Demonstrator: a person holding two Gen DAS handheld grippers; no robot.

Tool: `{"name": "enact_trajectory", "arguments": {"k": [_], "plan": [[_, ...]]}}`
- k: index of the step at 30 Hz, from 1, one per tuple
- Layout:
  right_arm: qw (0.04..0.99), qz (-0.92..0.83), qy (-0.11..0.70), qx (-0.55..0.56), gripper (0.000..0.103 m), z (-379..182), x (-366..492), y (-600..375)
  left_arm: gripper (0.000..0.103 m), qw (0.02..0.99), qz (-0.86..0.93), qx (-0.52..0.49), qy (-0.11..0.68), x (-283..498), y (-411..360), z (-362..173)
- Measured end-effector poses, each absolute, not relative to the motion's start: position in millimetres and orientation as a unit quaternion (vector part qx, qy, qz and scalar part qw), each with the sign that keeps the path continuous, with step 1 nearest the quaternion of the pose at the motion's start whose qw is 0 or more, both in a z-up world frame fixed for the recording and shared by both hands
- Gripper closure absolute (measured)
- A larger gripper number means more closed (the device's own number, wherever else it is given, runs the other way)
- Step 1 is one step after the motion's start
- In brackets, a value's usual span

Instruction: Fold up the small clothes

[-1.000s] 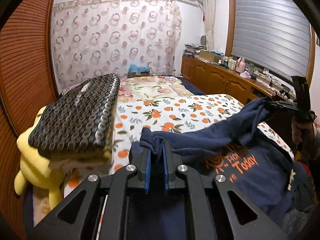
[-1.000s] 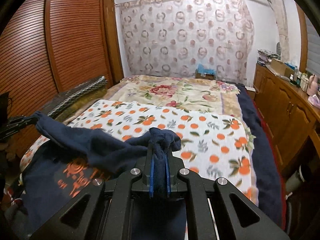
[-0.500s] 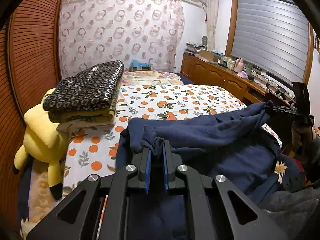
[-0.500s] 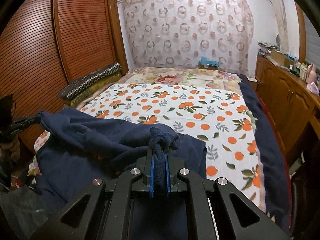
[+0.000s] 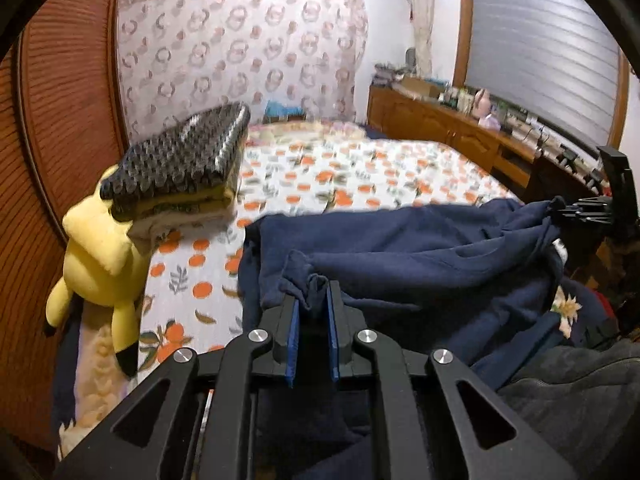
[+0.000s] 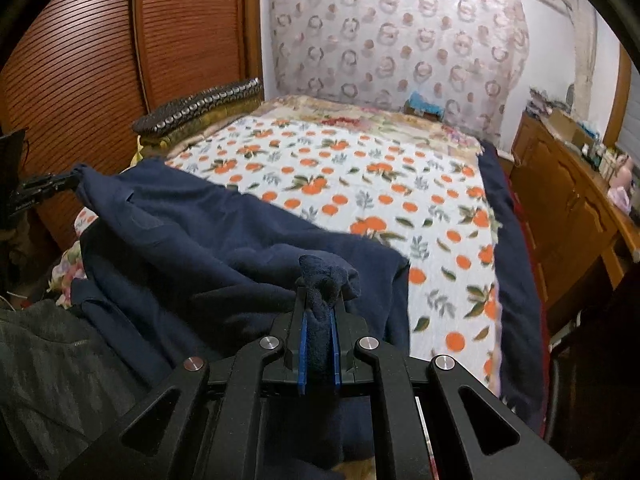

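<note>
Cloth of the navy garment [image 5: 420, 248] was pinched in my left gripper [image 5: 313, 300] and right gripper [image 6: 319, 300], stretched between them over the near bed [image 6: 360, 184].

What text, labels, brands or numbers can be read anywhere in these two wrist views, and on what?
None readable.
Navy sweatshirt: plain navy fabric showing, no print in view; both hand-held grippers, left and right, are shut on it.
Items on the wooden sideboard: too small and blurred to read.
Orange-print bedspread and curtain: patterns only, no lettering.
</note>
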State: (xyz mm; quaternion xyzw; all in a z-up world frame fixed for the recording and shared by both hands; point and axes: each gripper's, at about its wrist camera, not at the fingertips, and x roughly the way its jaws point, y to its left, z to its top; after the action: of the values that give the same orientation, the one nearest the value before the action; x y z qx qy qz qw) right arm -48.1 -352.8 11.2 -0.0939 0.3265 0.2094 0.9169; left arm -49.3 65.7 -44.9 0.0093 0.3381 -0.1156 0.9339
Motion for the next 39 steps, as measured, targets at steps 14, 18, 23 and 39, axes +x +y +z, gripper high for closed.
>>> {"name": "enact_trajectory", "arguments": {"k": [14, 18, 23, 39], "plan": [[0.909, 0.198, 0.353, -0.100, 0.073, 3, -39, -348, 0.024, 0.930, -0.106, -0.002, 0.351, -39, 71, -61], [0.916, 0.193, 0.338, -0.103, 0.057, 14, -43, -352, 0.022, 0.930, -0.103, -0.014, 0.352, -35, 76, -63], [0.923, 0.188, 0.318, -0.105, 0.054, 28, -44, -358, 0.022, 0.930, -0.094, -0.019, 0.356, -28, 80, -65], [0.914, 0.177, 0.365, 0.014, 0.072, -27, 50, -382, 0.022, 0.928, -0.088, -0.009, 0.362, 63, 86, -67]]}}
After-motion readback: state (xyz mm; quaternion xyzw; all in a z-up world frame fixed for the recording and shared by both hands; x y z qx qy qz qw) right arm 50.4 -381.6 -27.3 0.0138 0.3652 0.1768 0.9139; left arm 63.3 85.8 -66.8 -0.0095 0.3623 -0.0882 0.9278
